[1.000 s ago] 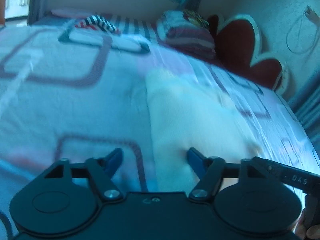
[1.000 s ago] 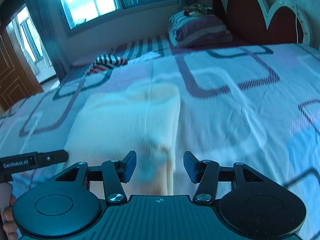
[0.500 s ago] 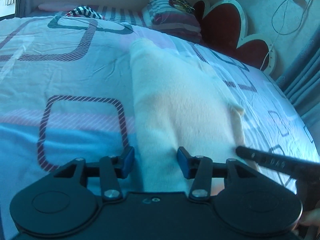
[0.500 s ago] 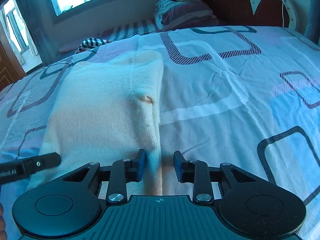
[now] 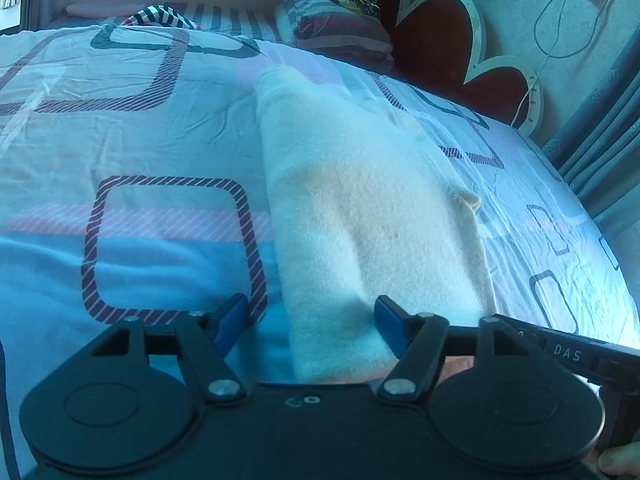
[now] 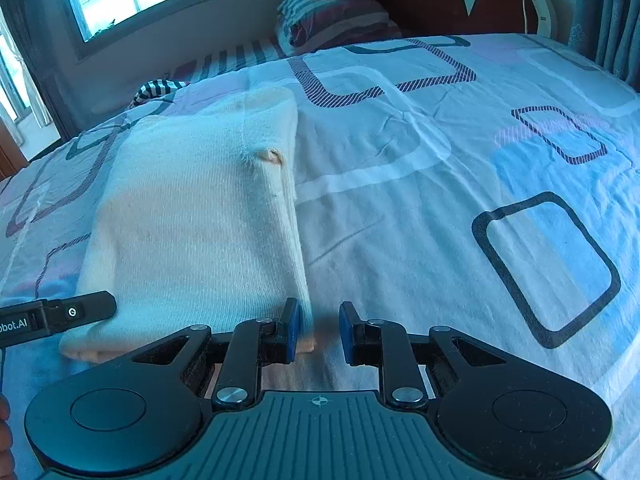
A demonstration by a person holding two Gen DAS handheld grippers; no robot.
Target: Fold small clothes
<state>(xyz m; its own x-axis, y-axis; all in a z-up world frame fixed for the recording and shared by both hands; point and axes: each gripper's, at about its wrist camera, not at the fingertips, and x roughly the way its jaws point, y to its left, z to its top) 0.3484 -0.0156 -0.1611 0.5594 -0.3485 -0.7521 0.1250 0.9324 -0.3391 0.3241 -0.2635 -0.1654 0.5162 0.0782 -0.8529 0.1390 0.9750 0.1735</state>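
One garment: cream knit cloth (image 5: 360,216), folded oblong, on patterned bedsheet (image 6: 460,200).
Left gripper (image 5: 310,322): fingers wide apart.
Right gripper (image 6: 318,332): fingers slightly apart at cloth's near corner.

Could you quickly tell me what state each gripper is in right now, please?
Left gripper: open, straddling the near left edge of the cream garment.
Right gripper: open, at the garment's near right corner, holding nothing.
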